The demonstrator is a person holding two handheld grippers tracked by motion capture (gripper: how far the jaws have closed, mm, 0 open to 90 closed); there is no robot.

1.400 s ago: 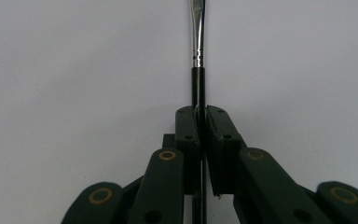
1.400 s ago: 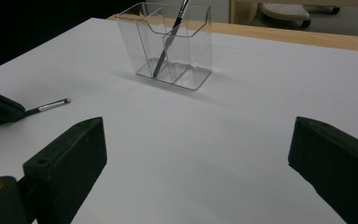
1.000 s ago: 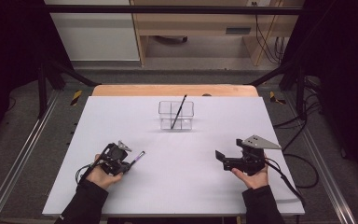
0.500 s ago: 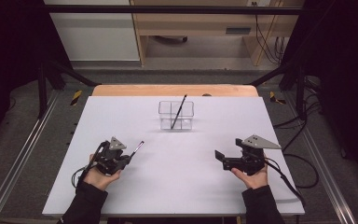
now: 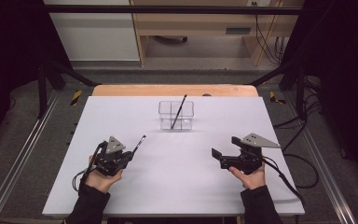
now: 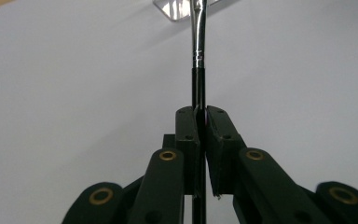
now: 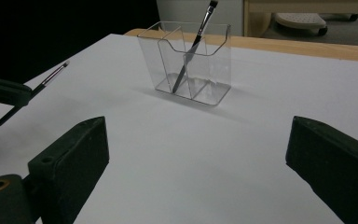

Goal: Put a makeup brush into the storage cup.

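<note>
1. A white counter [image 5: 177, 186] fills the middle of the high view, with a person's forearms entering from the bottom edge.
2. The left hand-held gripper [image 5: 129, 156] sits at the near left of the counter. Its two black jaws are clamped together on a thin black-handled paintbrush with a silver ferrule [image 5: 139, 142].
3. In the left gripper view, that paintbrush [image 6: 198, 56] runs straight up from between the closed jaws, its bristle end toward a clear plastic container at the top edge.
4. The brush is lifted off the counter and tilted, bristle end pointing up and away from the person, toward the far middle.
5. The right hand-held gripper [image 5: 223, 147] rests at the near right, well apart from the left one. Its jaws stand wide apart and hold nothing.
6. A clear plastic holder with compartments [image 5: 175, 122] stands upright at the far middle of the counter.
7. A second dark paintbrush [image 5: 179, 111] leans inside the holder, bristles up.
</note>
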